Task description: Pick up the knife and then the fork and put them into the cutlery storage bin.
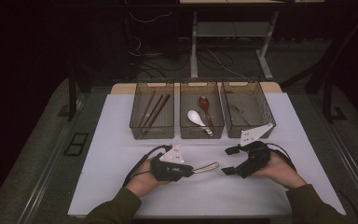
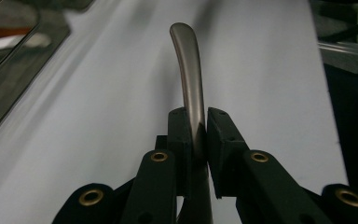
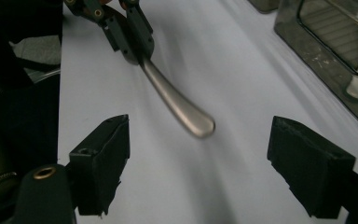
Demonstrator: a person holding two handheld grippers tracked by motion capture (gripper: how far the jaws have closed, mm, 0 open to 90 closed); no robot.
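Left gripper [image 1: 189, 170]: jaws clamped on metal utensil [image 1: 206, 167], handle end jutting free above the tabletop's [image 1: 121, 158] near-middle | Right gripper [image 1: 230, 161]: jaws wide apart, holding nothing, just beside handle tip | Left gripper view: pads [image 2: 220, 135] pinch handle's edges | High view: three bins [image 1: 152, 128] along far edge.

The metal utensil handle [image 2: 189, 79] has a smooth, brushed satin sheen, catching soft light along its curve. The left gripper [image 2: 197, 135] is matt black plastic with brass-coloured inserts; its pads [image 2: 223, 135] look slightly grainy. The right gripper [image 3: 200, 163] carries rough, worn black pads [image 3: 307, 163]. The table cover [image 1: 121, 163] is smooth, matt white. The bins [image 1: 152, 128] are translucent, smoky plastic, faintly glossy.
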